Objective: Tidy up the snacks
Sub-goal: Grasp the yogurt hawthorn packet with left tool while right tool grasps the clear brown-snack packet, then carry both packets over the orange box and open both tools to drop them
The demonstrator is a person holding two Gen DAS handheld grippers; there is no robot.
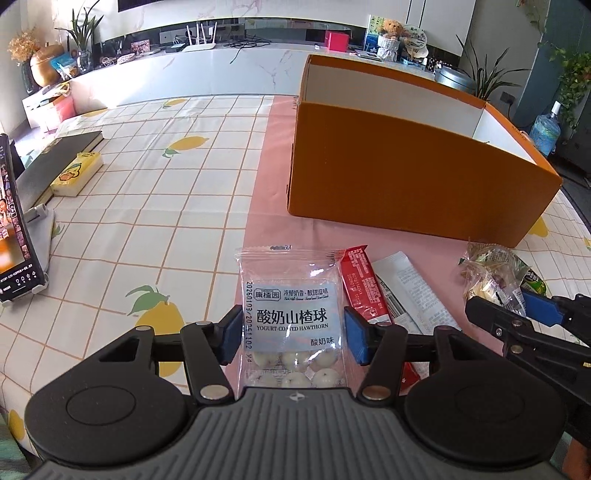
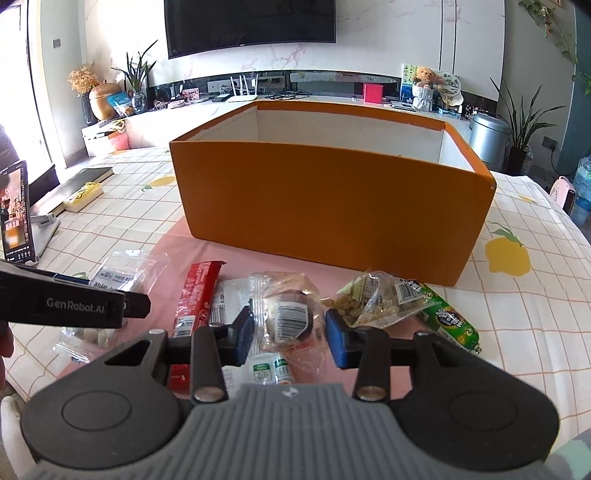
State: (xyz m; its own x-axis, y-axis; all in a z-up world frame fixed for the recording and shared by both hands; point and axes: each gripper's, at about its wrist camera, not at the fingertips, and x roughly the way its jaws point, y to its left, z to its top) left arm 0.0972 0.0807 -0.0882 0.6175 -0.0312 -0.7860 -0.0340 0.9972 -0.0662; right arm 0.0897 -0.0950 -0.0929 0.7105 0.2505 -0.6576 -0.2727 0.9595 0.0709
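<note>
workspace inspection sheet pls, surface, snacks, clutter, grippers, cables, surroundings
surface: lemon-print tablecloth, pink mat.
job's things: orange box open; hawthorn ball pack, red bar, dark snack pack, green sausage on mat.
clutter: phone on stand, book, yellow pack.
grippers: left gripper straddles hawthorn ball pack; right gripper straddles dark snack pack; both open.
cables: on counter by router.
surroundings: TV, plants.
</note>
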